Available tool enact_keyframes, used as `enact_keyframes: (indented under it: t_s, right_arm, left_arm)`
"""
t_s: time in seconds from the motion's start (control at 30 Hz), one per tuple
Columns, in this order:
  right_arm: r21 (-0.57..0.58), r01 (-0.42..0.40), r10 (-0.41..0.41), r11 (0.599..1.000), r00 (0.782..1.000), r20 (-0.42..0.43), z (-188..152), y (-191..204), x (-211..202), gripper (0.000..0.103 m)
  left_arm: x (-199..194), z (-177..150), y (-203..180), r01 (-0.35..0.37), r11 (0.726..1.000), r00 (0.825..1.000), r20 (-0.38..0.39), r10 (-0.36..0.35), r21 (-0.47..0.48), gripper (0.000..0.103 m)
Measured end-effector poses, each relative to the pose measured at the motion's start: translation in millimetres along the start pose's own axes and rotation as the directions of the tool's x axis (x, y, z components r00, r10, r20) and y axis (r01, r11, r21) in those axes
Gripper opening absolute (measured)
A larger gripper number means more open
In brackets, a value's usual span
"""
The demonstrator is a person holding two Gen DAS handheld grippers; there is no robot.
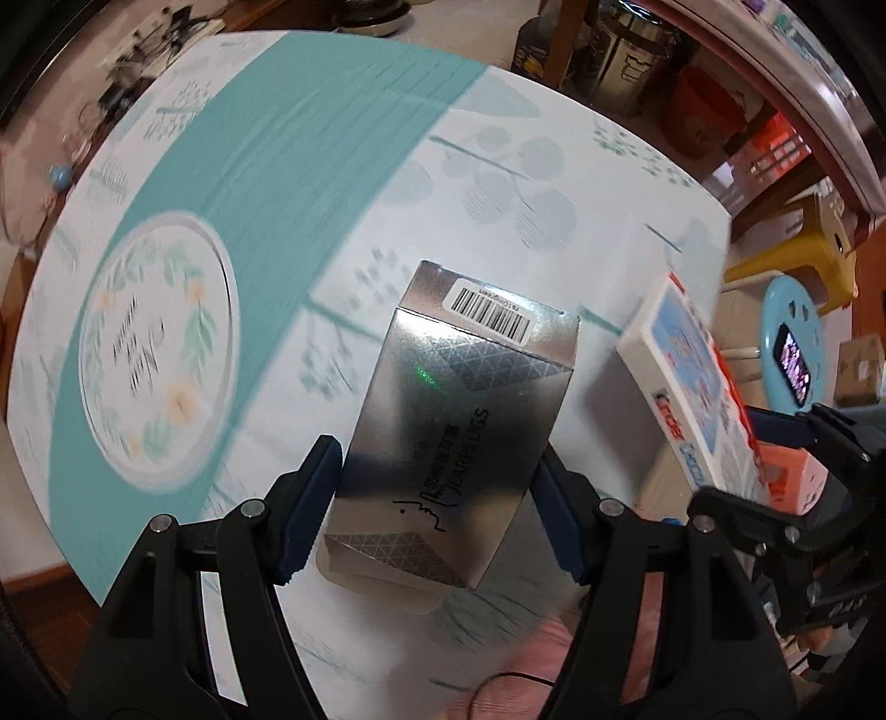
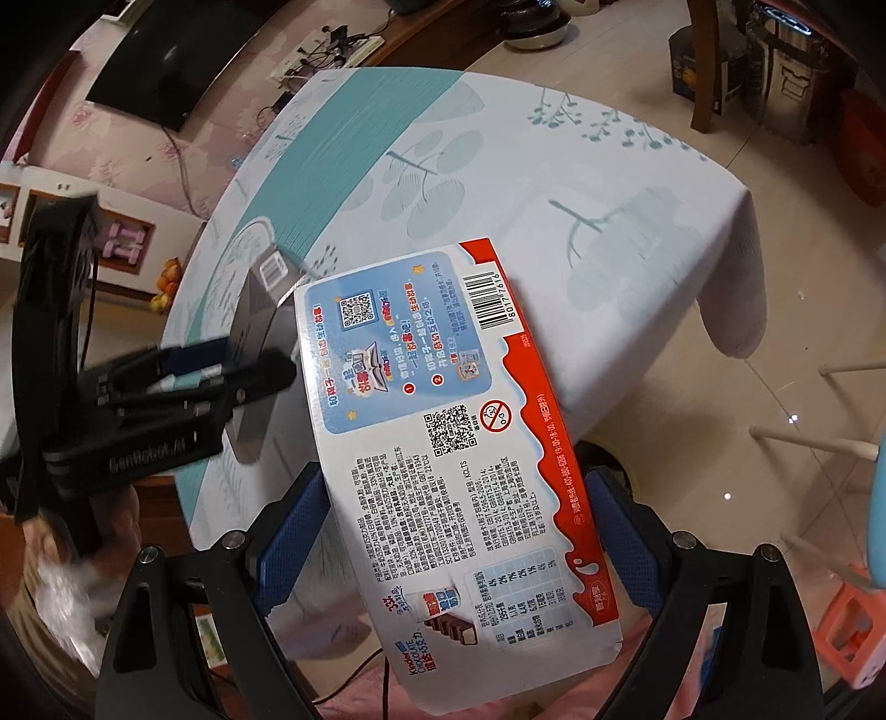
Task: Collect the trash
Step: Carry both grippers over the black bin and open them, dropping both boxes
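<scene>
A silver earplugs box with a barcode label hangs just above the table, and my left gripper is shut on it, blue pads pressing its two long sides. The right wrist view shows the same silver box in the left gripper, at the left over the table edge. My right gripper is shut on a white and red chocolate box, printed back facing the camera, held tilted above the near table edge. In the left wrist view that chocolate box stands to the right, with the right gripper behind it.
The table wears a white and teal leaf-print cloth. Past its right side stand a yellow stool, a blue round stool with a phone on it, and a pink basket. A steel pot sits on the floor beyond.
</scene>
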State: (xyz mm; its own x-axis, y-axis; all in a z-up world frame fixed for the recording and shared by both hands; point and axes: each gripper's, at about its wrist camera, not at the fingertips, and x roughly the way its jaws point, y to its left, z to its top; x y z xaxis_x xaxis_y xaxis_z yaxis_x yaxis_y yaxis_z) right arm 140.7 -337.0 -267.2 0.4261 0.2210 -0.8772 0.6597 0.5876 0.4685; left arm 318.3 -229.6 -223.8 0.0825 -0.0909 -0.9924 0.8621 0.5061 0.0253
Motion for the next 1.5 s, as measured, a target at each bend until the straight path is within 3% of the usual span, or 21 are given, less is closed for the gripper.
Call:
enact_keyframes:
  t_s: [0.27,0.53,0.77,1.0,1.5]
  right_arm:
    - [-0.084,-0.079,0.074,0.993,0.995,-0.067,-28.8,-33.8,-20.5,0.092]
    - [-0.199,-0.146,0.107,0.969,0.975,-0.193,-57.5,-79.0,-28.0,0.092]
    - [-0.210,-0.155,0.091,0.965,0.954,-0.285,-81.8,-121.7,-15.2,0.092]
    - [-0.209,-0.112,0.027,0.972,0.928,-0.371,-99.8,-151.3,36.9,0.092]
    - [-0.198,-0.033,-0.063,0.980,0.888,-0.455,-118.0,-198.0,190.9,0.093]
  left_arm:
    - [-12.9,-63.1,-52.5,-0.014,0.984,1.000,-0.011,0.012,-0.179,0.065]
    - [-9.5,-130.4,-106.0,-0.037,0.911,0.999,-0.018,0.032,-0.410,0.065]
    - [16.2,-167.6,-146.8,-0.037,0.866,0.999,-0.052,0.012,-0.498,0.065]
    - [66.7,-190.8,-174.1,-0.061,0.839,0.996,-0.093,0.012,-0.541,0.066]
    - [216.2,-212.8,-174.9,-0.060,0.798,0.995,0.028,0.096,-0.599,0.066]
